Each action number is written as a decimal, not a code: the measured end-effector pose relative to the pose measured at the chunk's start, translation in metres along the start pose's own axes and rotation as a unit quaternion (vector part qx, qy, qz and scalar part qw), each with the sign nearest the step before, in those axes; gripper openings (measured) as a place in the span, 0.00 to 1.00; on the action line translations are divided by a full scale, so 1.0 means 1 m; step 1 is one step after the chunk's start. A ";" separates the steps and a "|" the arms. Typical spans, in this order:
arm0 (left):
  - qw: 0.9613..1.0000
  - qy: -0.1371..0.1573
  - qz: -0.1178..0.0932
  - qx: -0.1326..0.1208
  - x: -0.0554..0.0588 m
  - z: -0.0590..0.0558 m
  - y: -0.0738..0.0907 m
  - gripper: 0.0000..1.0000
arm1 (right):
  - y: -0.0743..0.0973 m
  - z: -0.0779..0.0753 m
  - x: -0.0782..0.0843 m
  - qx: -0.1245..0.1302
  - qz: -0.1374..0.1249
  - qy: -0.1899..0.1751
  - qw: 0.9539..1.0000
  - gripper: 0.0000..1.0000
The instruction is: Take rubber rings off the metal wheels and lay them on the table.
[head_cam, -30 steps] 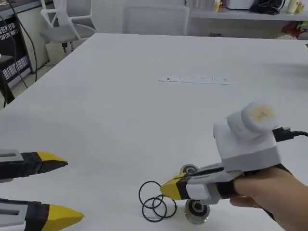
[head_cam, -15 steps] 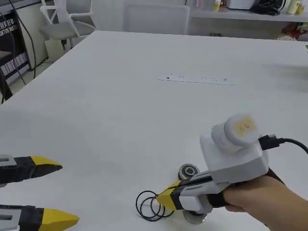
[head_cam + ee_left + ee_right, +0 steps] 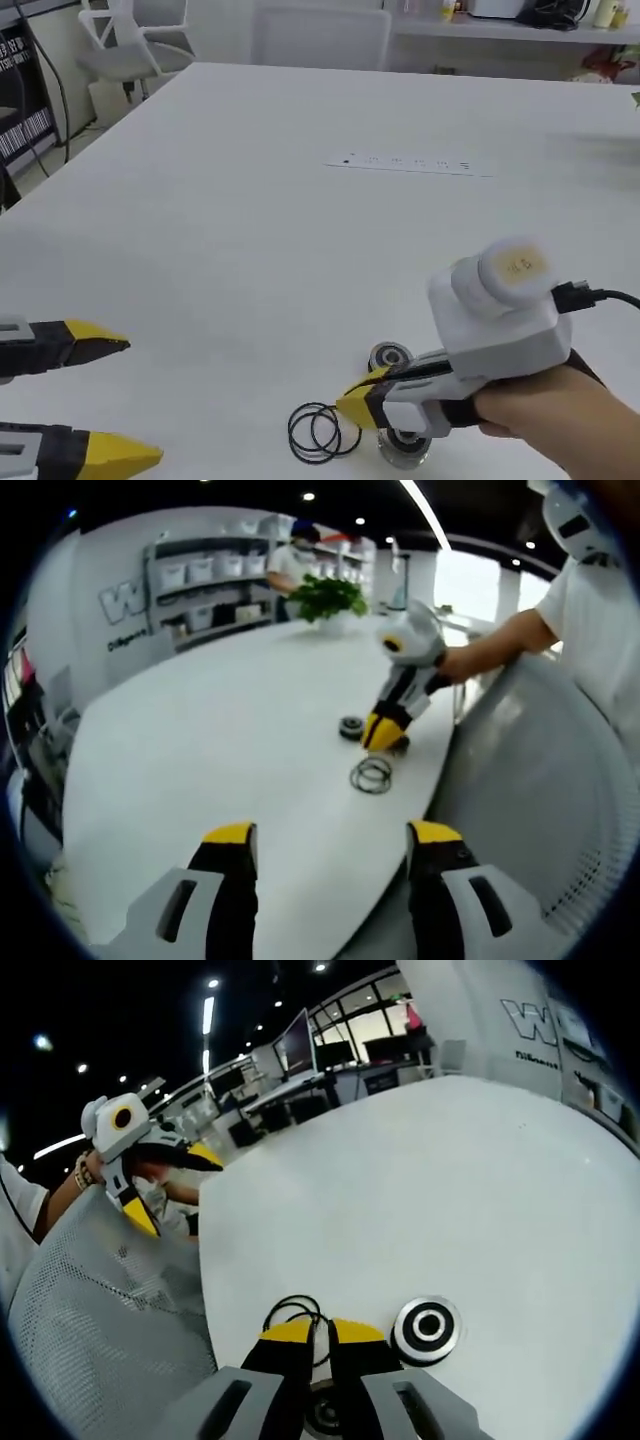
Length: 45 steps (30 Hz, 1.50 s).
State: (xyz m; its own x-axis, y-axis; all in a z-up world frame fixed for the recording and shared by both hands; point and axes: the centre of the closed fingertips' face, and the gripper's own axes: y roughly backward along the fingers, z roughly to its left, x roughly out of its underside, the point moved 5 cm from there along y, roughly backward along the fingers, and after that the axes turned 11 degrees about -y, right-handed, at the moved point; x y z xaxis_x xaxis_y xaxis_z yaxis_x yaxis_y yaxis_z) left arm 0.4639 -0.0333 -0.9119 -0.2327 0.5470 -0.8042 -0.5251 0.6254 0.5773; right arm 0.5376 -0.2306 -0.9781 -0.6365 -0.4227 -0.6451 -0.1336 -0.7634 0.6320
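At the near edge of the white table [image 3: 250,200], toward its right end, three thin black rubber rings [image 3: 322,432] lie flat in an overlapping cluster of loops, free of both wheels. The right gripper [image 3: 350,403], held in a hand [image 3: 540,410], hangs with its yellow tips just above the right side of the cluster. Its jaws are drawn close, with only a thin slit between them. In the right gripper view [image 3: 322,1332] a black strand of the rings [image 3: 293,1310] runs into that slit; whether it is pinched cannot be told. One metal wheel [image 3: 405,445] sits under the gripper body, closest to the edge and just right of the rings. A second metal wheel [image 3: 389,356] stands just behind it, farther from the edge. The second wheel [image 3: 427,1328] is a short polished disc with dark concentric bands round a pale hub, lying flat. The table top is smooth, matte and rounded along its rim. The left gripper [image 3: 110,398] is held near the same edge, well apart to the left, with its black, yellow-tipped jaws spread wide and nothing between them. In the left gripper view [image 3: 332,835] the rings [image 3: 371,774] lie ahead, just short of the right gripper's tips [image 3: 380,735].
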 end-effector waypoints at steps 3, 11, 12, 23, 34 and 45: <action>1.000 -0.011 -0.002 0.003 -0.007 0.004 -0.003 0.61 | 0.008 -0.007 -0.006 0.003 -0.023 -0.010 1.000 0.04; 0.998 -0.056 -0.021 0.028 -0.041 0.015 -0.022 0.60 | 0.027 -0.026 -0.009 0.019 -0.060 -0.019 0.998 0.10; 0.998 -0.059 -0.021 0.030 -0.043 0.016 -0.023 0.60 | 0.028 -0.027 -0.009 0.019 -0.063 -0.017 0.998 0.12; 0.988 -0.129 -0.059 0.060 -0.100 0.026 -0.058 0.57 | 0.033 -0.047 0.001 0.055 -0.060 -0.005 0.997 0.23; 0.981 -0.136 -0.108 0.082 -0.134 0.018 -0.112 0.47 | 0.029 -0.052 0.009 0.063 -0.041 0.008 0.997 0.25; 0.984 -0.110 -0.078 0.120 -0.115 0.001 -0.175 0.34 | 0.026 -0.053 0.011 0.064 -0.035 0.014 0.997 0.22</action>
State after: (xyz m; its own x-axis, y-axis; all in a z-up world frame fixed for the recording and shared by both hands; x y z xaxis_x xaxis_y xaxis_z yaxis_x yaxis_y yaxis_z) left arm 0.5835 -0.2047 -0.9204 0.0323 0.5246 -0.8508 -0.3259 0.8102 0.4872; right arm 0.5670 -0.2812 -0.9913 -0.6015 -0.3849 -0.7000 -0.2743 -0.7235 0.6335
